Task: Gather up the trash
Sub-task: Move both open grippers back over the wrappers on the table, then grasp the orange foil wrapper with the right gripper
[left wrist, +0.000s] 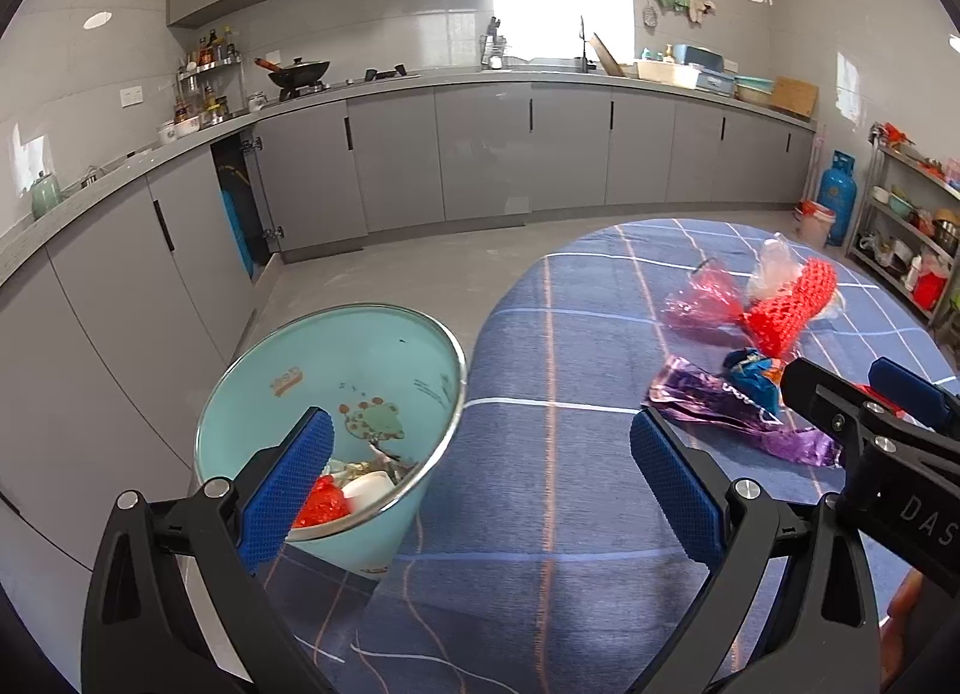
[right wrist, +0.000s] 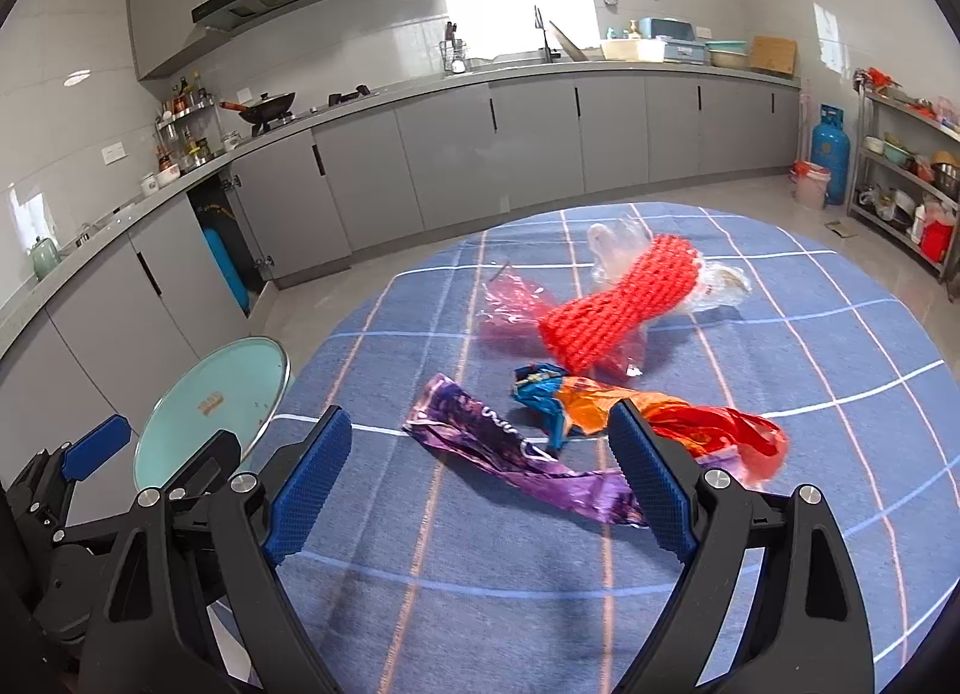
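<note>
A light teal trash bin stands beside the round table's left edge, with red and white trash inside; its rim also shows in the right wrist view. On the blue checked tablecloth lie a purple wrapper, a blue and orange wrapper, a red plastic bag, a red foam net, pink film and clear plastic. My left gripper is open and empty between bin and table. My right gripper is open and empty, just in front of the purple wrapper.
Grey kitchen cabinets run along the far wall, one door open at the left. A blue gas cylinder and a metal shelf rack stand at the right. Bare floor lies between table and cabinets.
</note>
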The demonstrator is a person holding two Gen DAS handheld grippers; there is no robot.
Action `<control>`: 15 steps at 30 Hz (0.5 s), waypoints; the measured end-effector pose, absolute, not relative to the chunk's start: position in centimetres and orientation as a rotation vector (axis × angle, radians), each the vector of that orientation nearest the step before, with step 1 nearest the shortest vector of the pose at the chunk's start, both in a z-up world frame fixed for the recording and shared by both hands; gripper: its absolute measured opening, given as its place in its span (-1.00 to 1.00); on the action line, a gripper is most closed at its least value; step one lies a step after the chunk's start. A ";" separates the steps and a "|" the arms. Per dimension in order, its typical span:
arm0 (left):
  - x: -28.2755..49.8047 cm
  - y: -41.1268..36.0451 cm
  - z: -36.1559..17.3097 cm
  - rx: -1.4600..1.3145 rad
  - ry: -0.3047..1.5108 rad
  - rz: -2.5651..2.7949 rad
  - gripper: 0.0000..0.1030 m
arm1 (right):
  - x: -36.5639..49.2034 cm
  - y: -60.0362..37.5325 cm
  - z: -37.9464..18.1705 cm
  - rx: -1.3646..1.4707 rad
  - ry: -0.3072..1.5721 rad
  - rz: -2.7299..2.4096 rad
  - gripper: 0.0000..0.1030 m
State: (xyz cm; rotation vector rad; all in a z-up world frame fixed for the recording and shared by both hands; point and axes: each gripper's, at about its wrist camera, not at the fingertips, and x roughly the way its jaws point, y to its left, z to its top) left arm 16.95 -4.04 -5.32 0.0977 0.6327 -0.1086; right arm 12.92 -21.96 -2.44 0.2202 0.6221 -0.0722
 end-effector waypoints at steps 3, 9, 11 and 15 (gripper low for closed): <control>16.8 -4.5 -5.5 0.107 0.635 -0.113 0.89 | 12.5 -22.6 -2.3 0.231 0.619 -0.081 0.68; 16.7 -5.5 -5.9 0.128 0.647 -0.115 0.89 | 12.0 -23.5 -2.1 0.239 0.613 -0.097 0.68; 16.7 -5.9 -6.0 0.133 0.647 -0.118 0.89 | 11.9 -23.8 -2.0 0.241 0.612 -0.103 0.68; 16.7 -6.6 -6.1 0.140 0.653 -0.124 0.89 | 11.3 -25.7 -2.0 0.253 0.607 -0.131 0.66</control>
